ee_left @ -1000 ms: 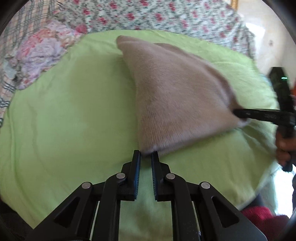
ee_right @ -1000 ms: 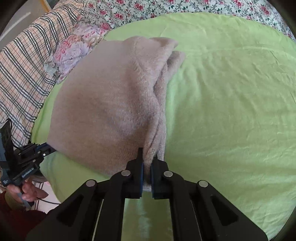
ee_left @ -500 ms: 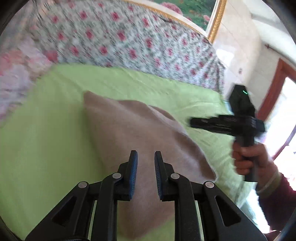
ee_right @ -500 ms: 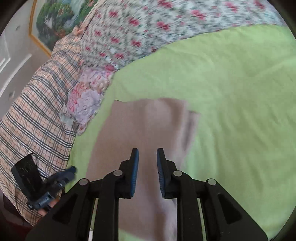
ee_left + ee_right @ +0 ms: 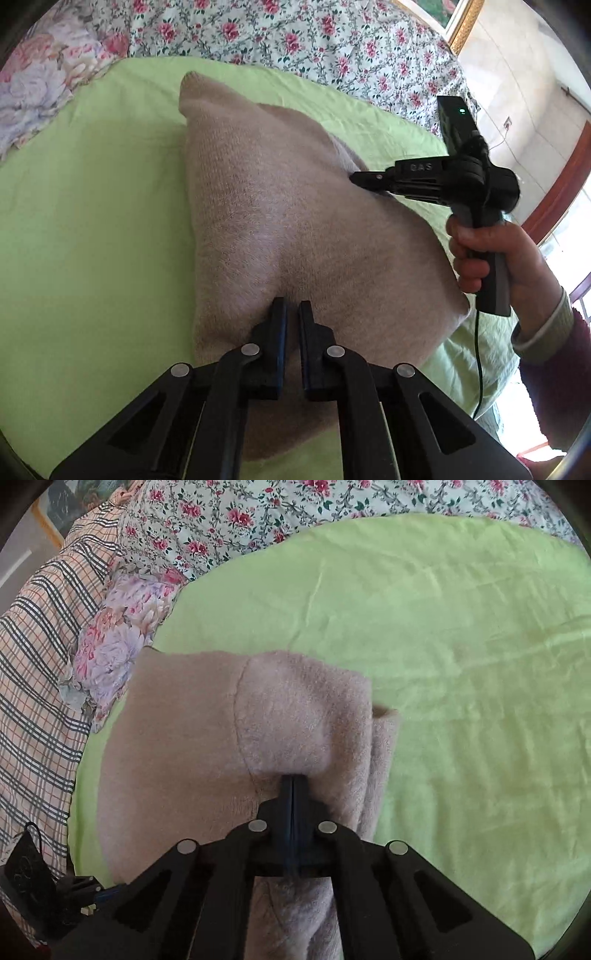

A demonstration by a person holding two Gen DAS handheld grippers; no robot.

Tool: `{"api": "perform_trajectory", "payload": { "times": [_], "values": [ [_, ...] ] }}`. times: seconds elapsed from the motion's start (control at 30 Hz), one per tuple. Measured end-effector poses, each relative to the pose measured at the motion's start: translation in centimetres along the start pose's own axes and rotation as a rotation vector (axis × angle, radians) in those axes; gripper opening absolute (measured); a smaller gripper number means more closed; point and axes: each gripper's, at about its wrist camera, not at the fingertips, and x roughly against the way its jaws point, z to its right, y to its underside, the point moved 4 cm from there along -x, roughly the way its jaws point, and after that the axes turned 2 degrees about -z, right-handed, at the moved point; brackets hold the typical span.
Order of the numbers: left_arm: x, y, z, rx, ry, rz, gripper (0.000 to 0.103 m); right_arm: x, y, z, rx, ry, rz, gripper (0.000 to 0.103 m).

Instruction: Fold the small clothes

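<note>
A folded beige fleece garment lies on the green sheet. My left gripper rests on its near part with the jaws a narrow gap apart, pressing into the fabric with a little of it puckered between the tips. My right gripper is shut on a fold of the garment along its right side. The right gripper also shows in the left wrist view, its tip at the garment's far edge. The left gripper's body shows low left in the right wrist view.
A floral quilt lies behind the green sheet. A checked blanket and a floral pillow lie at the left. The sheet's edge drops off near the person's hand.
Both grippers let go and lifted off the garment's corners half a second ago. They have come back down onto the garment's middle. The right one has shut on a fold.
</note>
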Motion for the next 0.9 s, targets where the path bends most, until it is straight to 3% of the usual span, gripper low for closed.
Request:
{"api": "perform_trajectory", "payload": {
  "times": [0.17, 0.3, 0.33, 0.43, 0.5, 0.67, 0.8, 0.9],
  "values": [
    [2.2, 1.5, 1.1, -0.039, -0.017, 0.011, 0.011, 3.0, 3.7, -2.7, 0.054, -0.078, 0.025, 0.006],
    [2.5, 3.3, 1.0, -0.043, -0.039, -0.001, 0.012, 2.9, 7.8, -1.9, 0.068, 0.005, 0.001, 0.007],
    [2.3, 3.6, 0.9, -0.033, -0.034, -0.005, 0.011, 2.8, 8.4, -1.1, 0.042, -0.002, 0.004, 0.003],
    [2.4, 4.5, 0.6, -0.007, -0.018, 0.000, 0.011, 3.5, 9.3, 0.1, -0.051, -0.068, 0.043, 0.002],
    [2.6, 4.7, 0.8, -0.016, -0.033, 0.005, 0.011, 4.5, 9.9, -0.6, -0.040, -0.053, 0.059, 0.007],
    [2.7, 4.8, 1.0, -0.018, -0.046, 0.006, 0.012, 6.9, 12.0, -2.4, 0.012, -0.091, 0.071, 0.007],
    [2.6, 4.8, 1.0, -0.024, -0.044, 0.005, 0.015, 5.8, 13.6, -1.5, 0.043, 0.033, 0.019, 0.009],
    [2.3, 5.0, 1.1, -0.034, -0.058, -0.002, 0.015, 5.6, 13.9, 0.1, -0.031, -0.016, 0.032, 0.006]
  ]
}}
